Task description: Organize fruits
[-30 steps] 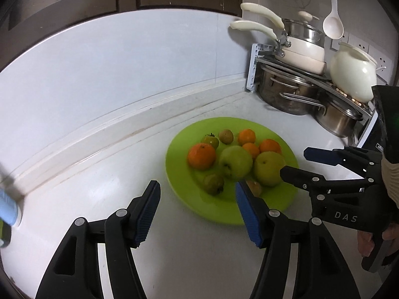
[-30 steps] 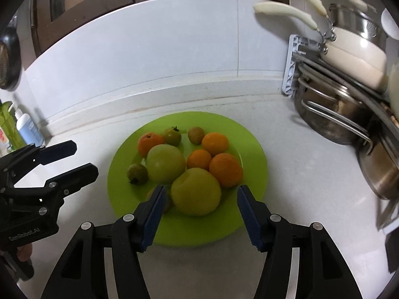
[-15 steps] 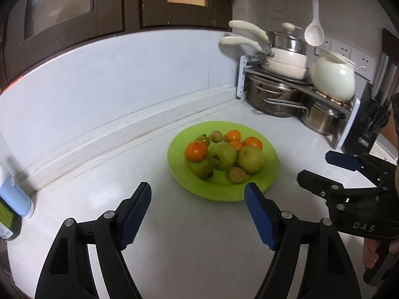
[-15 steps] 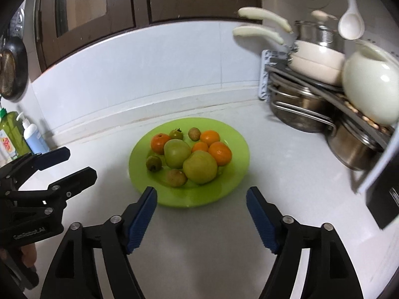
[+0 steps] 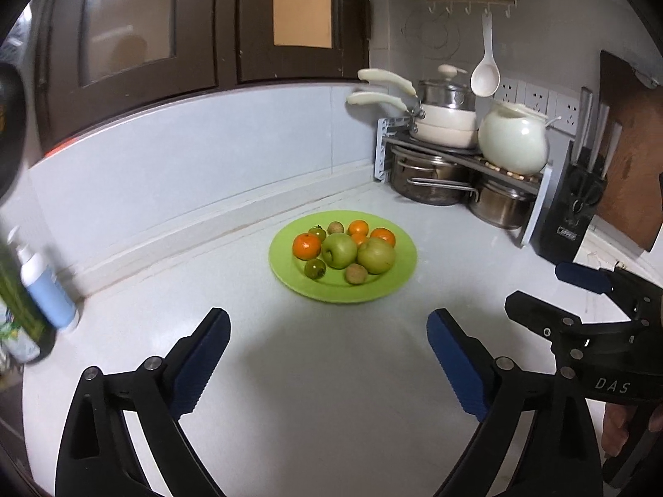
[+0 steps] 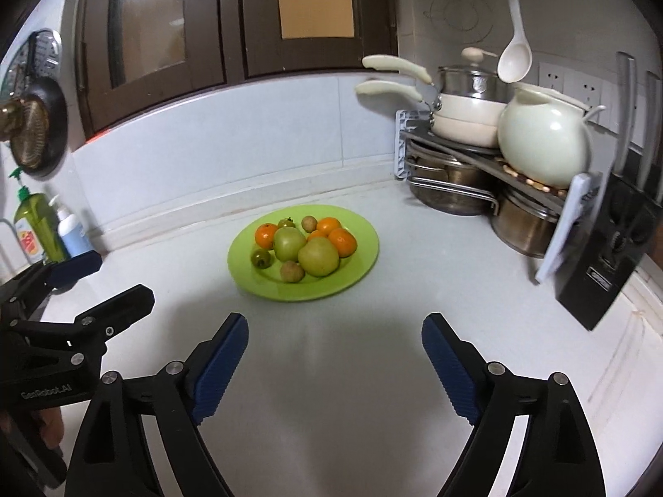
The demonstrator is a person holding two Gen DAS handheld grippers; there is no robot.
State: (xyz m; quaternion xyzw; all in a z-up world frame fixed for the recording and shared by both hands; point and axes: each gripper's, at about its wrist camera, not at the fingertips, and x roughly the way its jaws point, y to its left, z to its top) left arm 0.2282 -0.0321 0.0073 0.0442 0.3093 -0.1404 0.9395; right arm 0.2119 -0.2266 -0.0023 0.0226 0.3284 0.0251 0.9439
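Step in hand: judged to be the close of the task; all visible fruit lay gathered on the green plate (image 5: 286, 277), and neither tool was engaged with any of it.
Left gripper (image 5: 327, 343): jaws wide, just opened further, with only bare countertop (image 5: 331, 414) between the blue pads; positioned well short of the plate.
Right gripper (image 6: 335, 343): jaws wide, likewise just opened further, nothing between them; also well apart from the plate.
Plate location: mid-counter, near the back wall, left of the pot rack (image 6: 476, 161).
Fruit layout: two green apples (image 6: 317, 254) touching at the centre; oranges (image 6: 342, 242) behind and to the sides of them; small green tomatoes (image 6: 261, 257) on the left; small brown fruits (image 6: 291, 271) at the front and the rear.
Loose fruit: none visible on the counter in either view.
Next move, if arrangement is accepted: no grasp needed; both tools could be parked clear of the plate.
Next move, if sorting continues: approach one piece from above, jaws narrowed to suit it; the pieces sat touching, so a neighbour could roll.
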